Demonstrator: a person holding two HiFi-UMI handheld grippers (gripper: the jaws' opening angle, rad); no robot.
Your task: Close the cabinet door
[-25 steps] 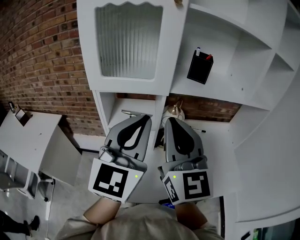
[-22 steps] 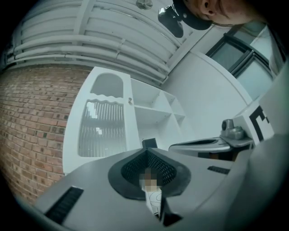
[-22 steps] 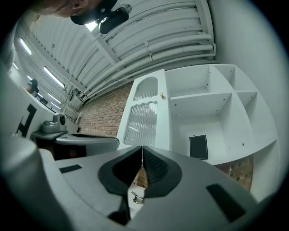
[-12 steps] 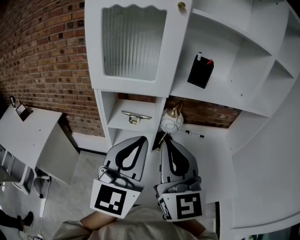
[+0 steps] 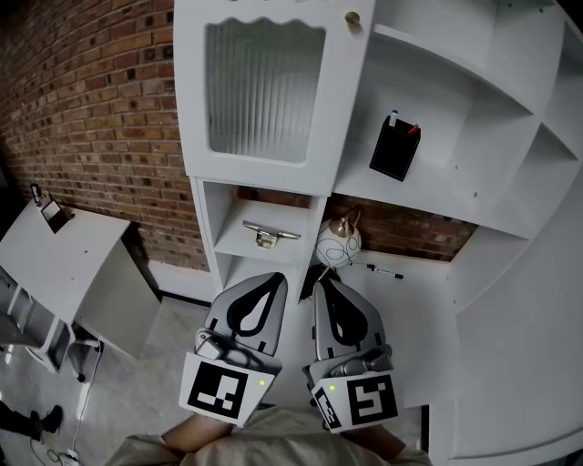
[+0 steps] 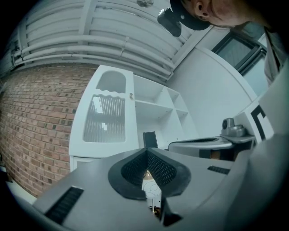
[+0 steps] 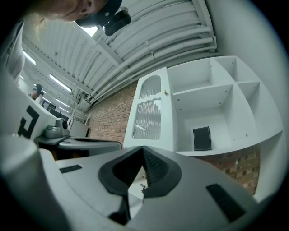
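Observation:
The white cabinet door (image 5: 264,91), with a ribbed glass panel and a small gold knob (image 5: 352,17), lies flat over the cabinet's upper left column; it shows too in the left gripper view (image 6: 104,118) and the right gripper view (image 7: 149,117). My left gripper (image 5: 271,277) and right gripper (image 5: 326,283) hang side by side below the cabinet, well clear of the door, pointing toward it. Both are shut, pads tip to tip, with nothing held. The same closed tips show at my left gripper (image 6: 146,153) and my right gripper (image 7: 142,151).
To the door's right are open compartments with a black box (image 5: 394,146). Under the door an open shelf holds a metal fitting (image 5: 269,235). A round white ornament (image 5: 338,241) and a pen (image 5: 386,270) lie on the counter. A white desk (image 5: 64,264) stands left by the brick wall (image 5: 91,118).
Both grippers have drawn back and down from the cabinet toward my body. The lower shelf, the metal fitting and the ornament are now uncovered. The jaws stay shut.

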